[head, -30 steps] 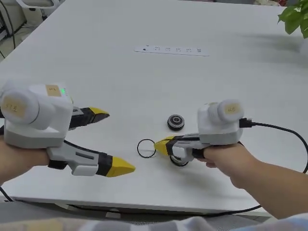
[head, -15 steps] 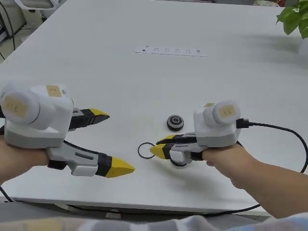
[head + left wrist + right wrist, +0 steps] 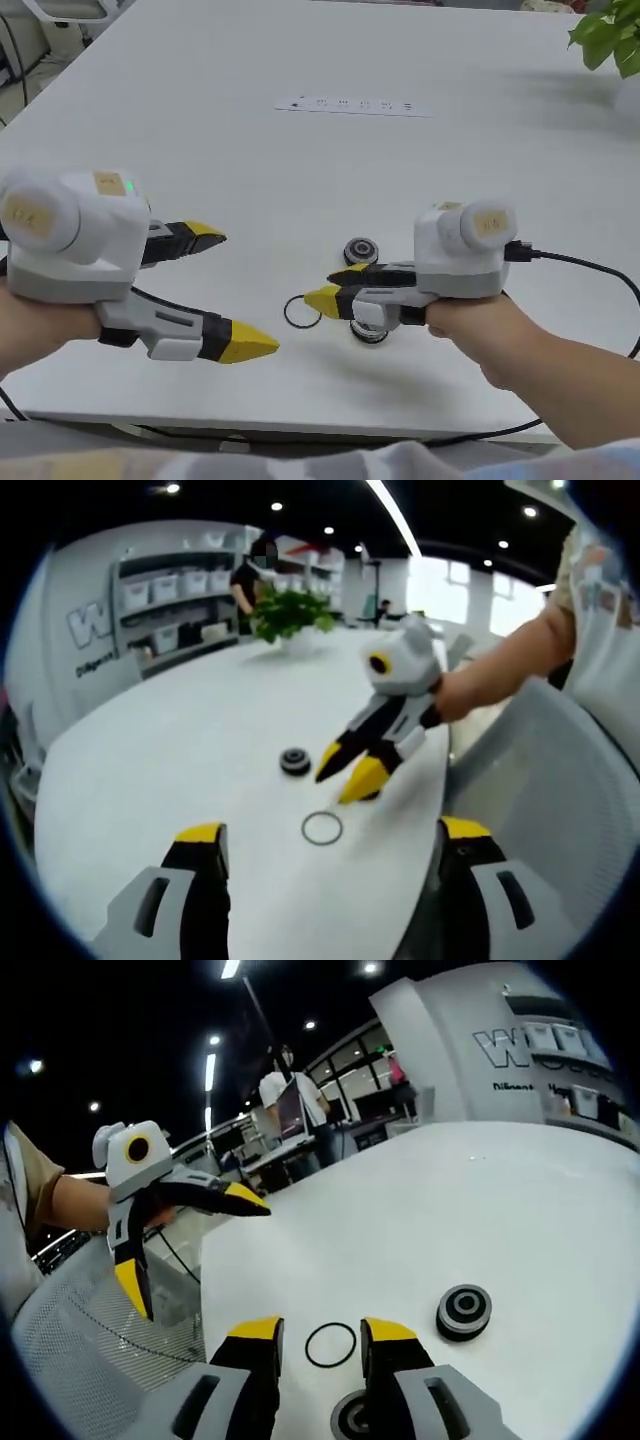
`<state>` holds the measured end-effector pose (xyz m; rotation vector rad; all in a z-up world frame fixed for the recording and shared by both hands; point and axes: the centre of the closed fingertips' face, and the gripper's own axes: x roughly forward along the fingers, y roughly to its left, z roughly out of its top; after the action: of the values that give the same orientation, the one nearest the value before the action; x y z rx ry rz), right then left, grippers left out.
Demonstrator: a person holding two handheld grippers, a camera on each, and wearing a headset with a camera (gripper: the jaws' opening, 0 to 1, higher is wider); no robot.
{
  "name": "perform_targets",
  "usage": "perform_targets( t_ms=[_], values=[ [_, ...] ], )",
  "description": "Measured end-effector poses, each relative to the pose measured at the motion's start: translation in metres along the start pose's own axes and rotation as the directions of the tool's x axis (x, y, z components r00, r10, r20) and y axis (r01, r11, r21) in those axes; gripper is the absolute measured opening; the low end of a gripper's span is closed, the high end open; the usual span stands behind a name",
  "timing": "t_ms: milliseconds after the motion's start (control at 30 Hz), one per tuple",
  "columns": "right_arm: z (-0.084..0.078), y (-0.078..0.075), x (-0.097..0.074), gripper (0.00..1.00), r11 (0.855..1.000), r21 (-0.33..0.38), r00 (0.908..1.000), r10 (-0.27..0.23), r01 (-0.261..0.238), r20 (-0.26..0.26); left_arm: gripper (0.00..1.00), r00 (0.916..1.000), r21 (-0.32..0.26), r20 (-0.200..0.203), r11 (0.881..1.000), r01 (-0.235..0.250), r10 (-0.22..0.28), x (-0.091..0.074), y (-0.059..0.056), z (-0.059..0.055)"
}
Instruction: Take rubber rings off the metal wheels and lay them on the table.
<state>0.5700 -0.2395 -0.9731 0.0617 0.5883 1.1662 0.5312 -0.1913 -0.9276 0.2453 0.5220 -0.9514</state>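
A thin black rubber ring (image 3: 300,312) lies flat on the white table (image 3: 300,180), just past the tips of my right gripper (image 3: 335,287). That gripper is open, with nothing between its fingers. One metal wheel (image 3: 361,250) stands free behind it, and a second wheel (image 3: 368,331) sits under its body. My left gripper (image 3: 232,290) hovers to the left, jaws wide open and empty. The right gripper view shows the ring (image 3: 330,1344) ahead of the jaws, the free wheel (image 3: 464,1311) to the right and the second wheel (image 3: 352,1420) low down. In the left gripper view the ring (image 3: 321,828) lies below the right gripper (image 3: 345,772).
A white power strip (image 3: 350,104) lies far back on the table. A green plant (image 3: 608,35) stands at the far right corner. A black cable (image 3: 590,270) runs from the right gripper. The table's front edge is close to both hands.
The right gripper's jaws have parted a little and its tips have shifted slightly left beside the ring. The left gripper has held still.
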Motion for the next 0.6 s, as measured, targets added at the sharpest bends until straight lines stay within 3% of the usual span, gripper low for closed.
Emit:
perform_targets(
  t_ms=[600],
  values=[
    [0.014,-0.007,-0.033,0.35,0.999,0.016,0.9970,-0.029,0.028,0.072,0.86,0.9997,0.014,-0.002,1.000,0.023,-0.023,0.010,-0.002,0.008]
  ],
)
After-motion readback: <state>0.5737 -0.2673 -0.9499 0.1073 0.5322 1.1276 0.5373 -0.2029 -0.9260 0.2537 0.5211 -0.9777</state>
